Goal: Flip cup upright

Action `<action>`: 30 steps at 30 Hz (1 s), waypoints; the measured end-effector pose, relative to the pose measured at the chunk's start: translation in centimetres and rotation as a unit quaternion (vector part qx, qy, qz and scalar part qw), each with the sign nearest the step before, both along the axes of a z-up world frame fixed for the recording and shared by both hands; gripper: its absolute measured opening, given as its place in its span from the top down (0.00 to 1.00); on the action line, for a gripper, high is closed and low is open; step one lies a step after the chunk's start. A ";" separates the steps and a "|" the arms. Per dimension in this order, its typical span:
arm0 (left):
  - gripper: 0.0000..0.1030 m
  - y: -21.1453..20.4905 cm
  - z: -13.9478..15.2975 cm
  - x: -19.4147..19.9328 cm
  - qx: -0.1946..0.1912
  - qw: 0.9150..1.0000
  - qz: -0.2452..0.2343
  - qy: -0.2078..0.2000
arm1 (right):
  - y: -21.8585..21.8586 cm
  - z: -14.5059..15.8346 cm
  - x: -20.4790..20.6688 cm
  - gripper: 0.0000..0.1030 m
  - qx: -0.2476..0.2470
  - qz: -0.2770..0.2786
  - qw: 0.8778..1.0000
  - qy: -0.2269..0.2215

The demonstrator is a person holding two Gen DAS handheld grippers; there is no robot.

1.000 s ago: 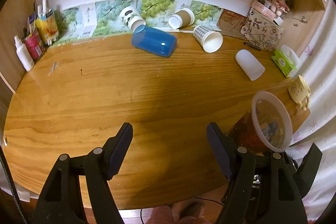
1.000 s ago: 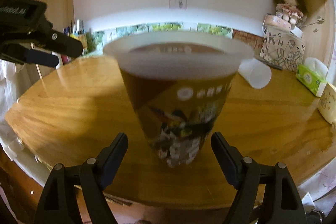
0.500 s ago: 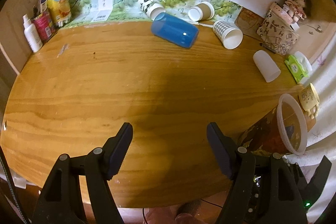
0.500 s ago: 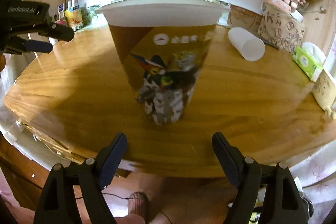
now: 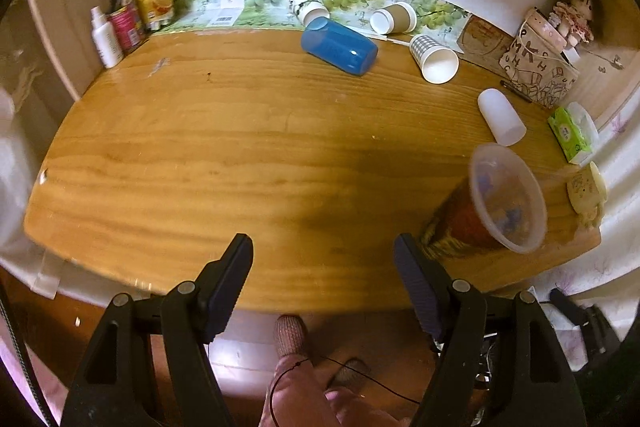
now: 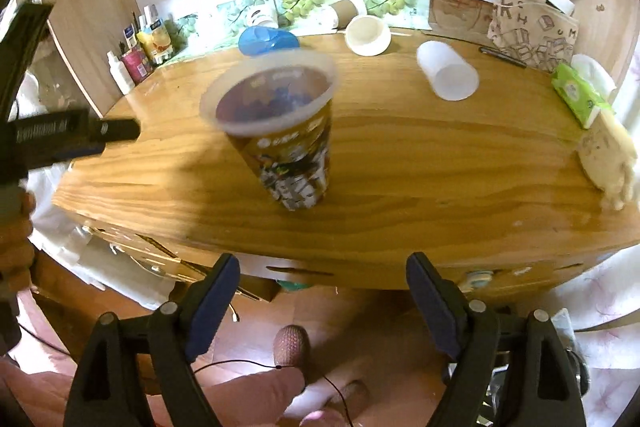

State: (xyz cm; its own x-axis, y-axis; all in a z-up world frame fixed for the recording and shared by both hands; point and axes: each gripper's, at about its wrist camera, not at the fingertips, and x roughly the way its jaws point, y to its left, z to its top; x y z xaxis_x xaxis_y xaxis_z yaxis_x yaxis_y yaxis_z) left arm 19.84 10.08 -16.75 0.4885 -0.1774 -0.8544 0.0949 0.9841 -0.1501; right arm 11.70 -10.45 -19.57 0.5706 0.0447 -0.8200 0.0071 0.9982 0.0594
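Observation:
A clear plastic cup with a brown printed sleeve [image 6: 286, 143] stands upright near the front edge of the wooden table [image 6: 440, 163]. It also shows at the right in the left wrist view [image 5: 492, 203]. My right gripper [image 6: 323, 301] is open and empty, back from the cup and below the table edge. My left gripper [image 5: 323, 283] is open and empty over the front edge, left of the cup.
Lying on their sides at the back are a blue cup [image 5: 339, 45], a checked paper cup [image 5: 434, 59], a brown paper cup [image 5: 394, 18], a white printed cup [image 5: 306, 5] and a frosted white cup [image 5: 502, 117]. Bottles [image 5: 128, 23] stand at the back left. A tissue pack [image 5: 570, 135] lies at the right.
My right gripper has pulled back and risen away from the printed cup, which now stands free on the table. My left gripper has also drawn back toward the table's front edge.

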 end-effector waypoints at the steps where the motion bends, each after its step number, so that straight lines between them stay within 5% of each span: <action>1: 0.26 -0.2 0.2 -0.3 0.001 1.000 0.004 0.002 | -0.3 0.6 -0.1 0.15 -0.007 -0.004 1.000 0.002; 11: 0.26 -2.7 5.1 -6.0 -0.017 0.998 0.049 -0.022 | -4.3 8.3 -3.1 0.15 0.024 -0.012 0.999 -0.024; 13: 0.17 -3.3 6.3 -7.4 -0.022 0.998 0.052 -0.033 | -4.7 9.8 -3.9 0.15 0.031 -0.008 0.999 -0.037; 17: 0.15 -4.0 8.2 -10.1 -0.039 0.996 0.060 -0.056 | -5.5 12.1 -6.1 0.01 0.058 -0.004 0.997 -0.060; 30: 0.02 -5.7 12.3 -17.3 0.008 0.984 0.072 -0.163 | -5.8 15.9 -12.8 0.00 0.072 -0.017 0.985 -0.154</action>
